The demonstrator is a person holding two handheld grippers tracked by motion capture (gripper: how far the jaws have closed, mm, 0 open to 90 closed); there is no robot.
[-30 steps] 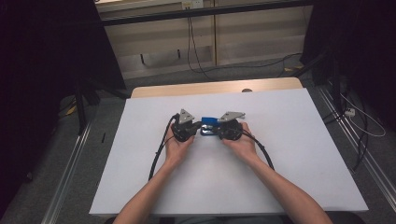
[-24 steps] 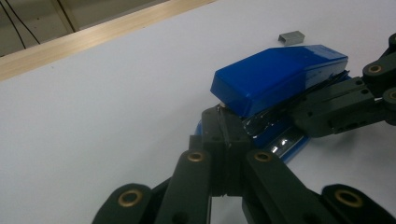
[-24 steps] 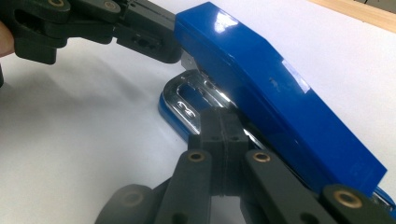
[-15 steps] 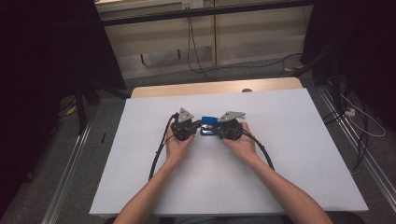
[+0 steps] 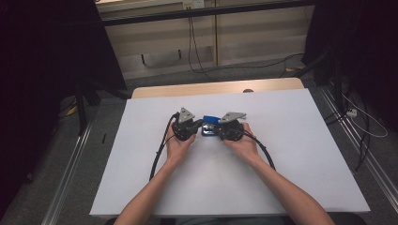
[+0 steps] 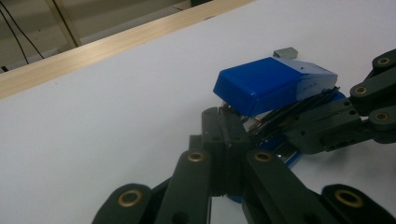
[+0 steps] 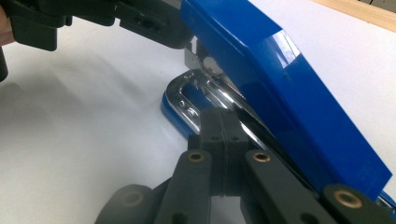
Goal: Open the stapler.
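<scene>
At the middle of the white surface (image 5: 291,154), both grippers' fingers, pressed together, probe the blue stapler's (image 5: 210,120) open mouth, seemingly steadying it.

Your blue stapler (image 5: 210,124) — glossy top arm hinged up, chrome magazine exposed — sits mid white tabletop (image 5: 291,140), base flat, between your hands.

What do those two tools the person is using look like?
Both are black. The left tool and the right tool each carry a grey three-cornered plate on top, and a black cable loops back from each across the white table. Up close, the jaws are flat black bars joined by round brass-coloured pins. The person's forearms are bare, with no sleeves in sight.
</scene>
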